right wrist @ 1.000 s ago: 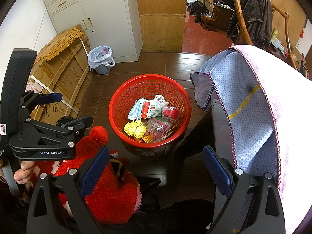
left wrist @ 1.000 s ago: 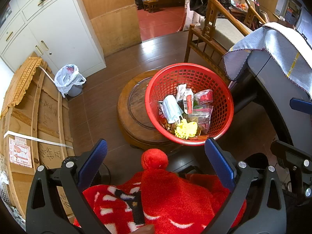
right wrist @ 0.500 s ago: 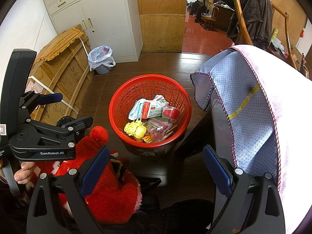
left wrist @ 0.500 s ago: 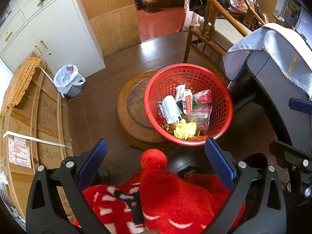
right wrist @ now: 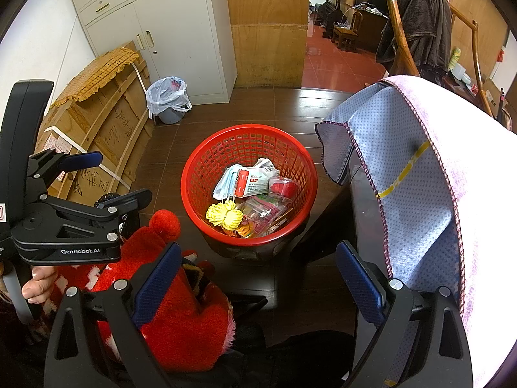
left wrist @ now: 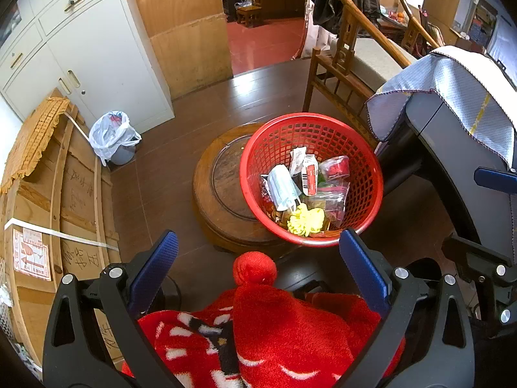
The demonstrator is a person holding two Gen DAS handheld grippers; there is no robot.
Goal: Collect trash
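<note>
A red mesh basket (left wrist: 278, 135) (right wrist: 206, 161) sits on a round wooden stool (left wrist: 219, 200). It holds trash: a blue face mask (left wrist: 282, 187) (right wrist: 224, 182), a red-and-white packet (left wrist: 310, 176) (right wrist: 252, 182), clear wrappers (left wrist: 332, 199) and a yellow string bundle (left wrist: 305, 220) (right wrist: 224, 215). My left gripper (left wrist: 258, 265) is open and empty, held above a red knitted hat (left wrist: 274, 326), short of the basket. It also shows in the right wrist view (right wrist: 106, 177). My right gripper (right wrist: 255, 278) is open and empty, in front of the basket.
A chair draped with a blue dotted towel (right wrist: 404, 194) (left wrist: 452, 90) stands right of the basket. A wooden crate (left wrist: 48, 194) leans at the left. A small bin with a white bag (left wrist: 113, 139) (right wrist: 168, 100) stands by the white cabinet (left wrist: 80, 58). A wooden bench (left wrist: 355, 64) is behind.
Almost nothing has changed; the left wrist view has shifted very slightly. Both grippers stay open.
</note>
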